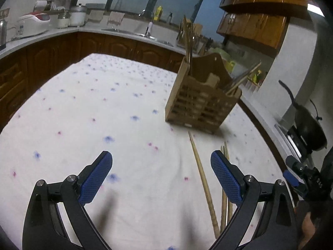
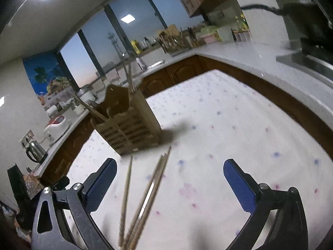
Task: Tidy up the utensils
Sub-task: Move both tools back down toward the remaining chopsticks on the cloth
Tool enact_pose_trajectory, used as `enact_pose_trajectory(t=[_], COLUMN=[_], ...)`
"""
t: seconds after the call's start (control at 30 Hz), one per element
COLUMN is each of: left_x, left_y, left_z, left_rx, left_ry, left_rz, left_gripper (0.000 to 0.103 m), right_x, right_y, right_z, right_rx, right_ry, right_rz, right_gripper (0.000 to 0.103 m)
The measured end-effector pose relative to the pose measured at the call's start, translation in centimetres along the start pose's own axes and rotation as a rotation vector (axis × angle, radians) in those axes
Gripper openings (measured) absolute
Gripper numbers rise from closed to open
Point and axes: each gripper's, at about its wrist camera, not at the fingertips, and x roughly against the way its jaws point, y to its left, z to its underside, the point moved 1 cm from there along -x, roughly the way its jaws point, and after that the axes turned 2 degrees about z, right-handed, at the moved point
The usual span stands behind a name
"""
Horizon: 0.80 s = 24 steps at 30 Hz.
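Note:
A wooden slatted utensil holder [image 1: 200,102] stands on the flower-print tablecloth [image 1: 93,108], with chopsticks sticking up from it. It also shows in the right wrist view [image 2: 129,129]. Several wooden chopsticks [image 1: 205,183] lie loose on the cloth in front of it, also in the right wrist view [image 2: 145,195]. My left gripper [image 1: 161,179] is open and empty above the cloth, with one chopstick between its fingers. My right gripper [image 2: 169,185] is open and empty above the loose chopsticks. The right gripper's body shows at the left wrist view's right edge [image 1: 303,179].
A kitchen counter [image 1: 124,31] with a sink, a rice cooker [image 1: 33,24] and pots runs behind the table. A dark wok [image 1: 308,125] sits on the stove at the right. A kettle [image 2: 36,151] stands on the counter at the left.

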Motion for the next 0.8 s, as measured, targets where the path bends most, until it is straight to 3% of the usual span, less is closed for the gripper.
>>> enact_pose_trajectory(t=[0.23, 0.3, 0.47, 0.67, 0.8], left_x=[-2.2, -3.3, -7.7, -12.1, -11.3], left_y=[-1.5, -2.5, -5.5, -7.6, -7.7], left_z=[0.7, 0.7, 0.4, 0.6, 1.7], left_rx=[-0.047, -0.075, -0.169, -0.243, -0.329], left_ry=[0.089, 0.121, 0.236, 0.355, 0.345], left_rz=[0.018, 0.015, 0.015, 0.008, -0.017], left_gripper=[0.097, 0.095, 0.066, 0.043, 0.036], right_x=[-0.9, -1.2, -2.8, -5.4, -7.4], right_y=[-0.5, -0.2, -0.2, 0.3, 1.8], right_z=[1.4, 1.4, 1.2, 1.2, 1.3], right_rx=[0.022, 0.05, 0.066, 0.084, 0.128], right_ry=[0.052, 0.056, 0.116, 0.201, 0.255], right_rz=[0.025, 0.038, 0.056, 0.048, 0.03], right_gripper=[0.102, 0.096, 0.062, 0.051, 0.045])
